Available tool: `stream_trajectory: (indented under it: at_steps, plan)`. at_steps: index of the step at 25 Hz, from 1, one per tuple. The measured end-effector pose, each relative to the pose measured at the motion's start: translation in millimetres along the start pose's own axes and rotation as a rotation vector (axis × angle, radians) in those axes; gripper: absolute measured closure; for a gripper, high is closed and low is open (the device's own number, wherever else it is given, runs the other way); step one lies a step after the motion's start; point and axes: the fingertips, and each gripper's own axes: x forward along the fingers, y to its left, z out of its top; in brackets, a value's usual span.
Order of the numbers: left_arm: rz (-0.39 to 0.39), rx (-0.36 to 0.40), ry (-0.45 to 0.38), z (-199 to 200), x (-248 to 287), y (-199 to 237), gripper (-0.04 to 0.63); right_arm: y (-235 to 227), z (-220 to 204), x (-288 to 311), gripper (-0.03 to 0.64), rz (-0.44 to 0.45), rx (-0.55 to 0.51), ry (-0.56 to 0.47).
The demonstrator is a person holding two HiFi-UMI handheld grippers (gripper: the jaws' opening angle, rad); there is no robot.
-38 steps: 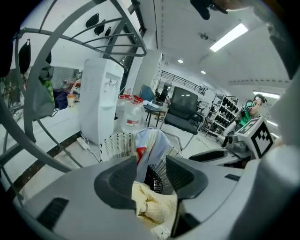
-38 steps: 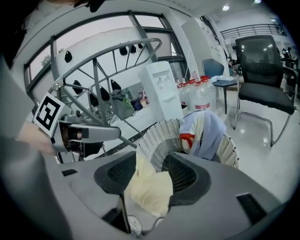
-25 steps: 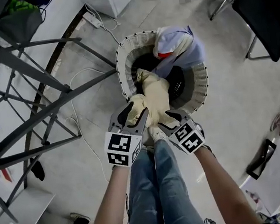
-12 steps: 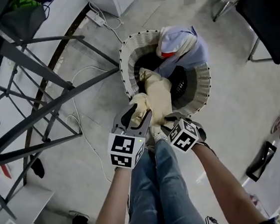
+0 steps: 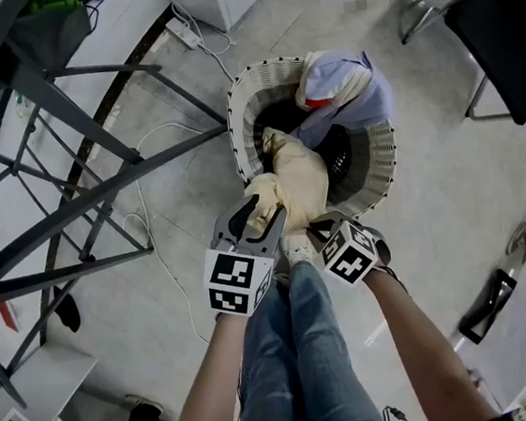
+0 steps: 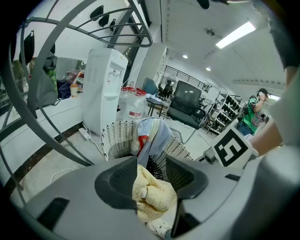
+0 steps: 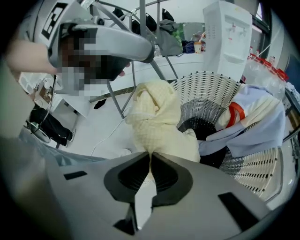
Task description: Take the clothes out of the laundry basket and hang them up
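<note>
A pale yellow cloth rises out of the white woven laundry basket, bunched between both grippers. My left gripper is shut on its near left fold; in the left gripper view the yellow cloth fills the gap between the jaws. My right gripper has just been closing, and its jaws now pinch a thin edge of the cloth. A light blue and white garment with a red patch hangs over the basket's far rim.
A dark metal drying rack fills the left side. A power strip with white cables lies behind the basket. A black chair stands at the right, a white water dispenser beyond the basket. Jeans-clad legs are below.
The right gripper's jaws went from wide open to shut on the yellow cloth's edge, and the gripper rolled a little. The left gripper kept its hold and stayed in place.
</note>
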Motion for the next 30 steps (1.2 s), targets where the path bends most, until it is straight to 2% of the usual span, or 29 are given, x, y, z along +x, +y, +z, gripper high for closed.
stream_trajectory:
  at_steps: [7, 15, 27, 30]
  plan:
    - [0.011, 0.007, -0.013, 10, -9, 0, 0.397, -5, 16, -41, 0.604, -0.030, 0.143, -0.116]
    - [0.025, 0.011, -0.037, 29, -26, -1, 0.397, -11, 49, -106, 0.606, -0.090, 0.255, -0.287]
    - [0.017, 0.046, -0.083, 88, -56, -19, 0.397, -40, 95, -212, 0.607, -0.209, 0.320, -0.451]
    - [0.009, 0.065, -0.101, 111, -63, -25, 0.397, -51, 109, -242, 0.607, -0.242, 0.306, -0.484]
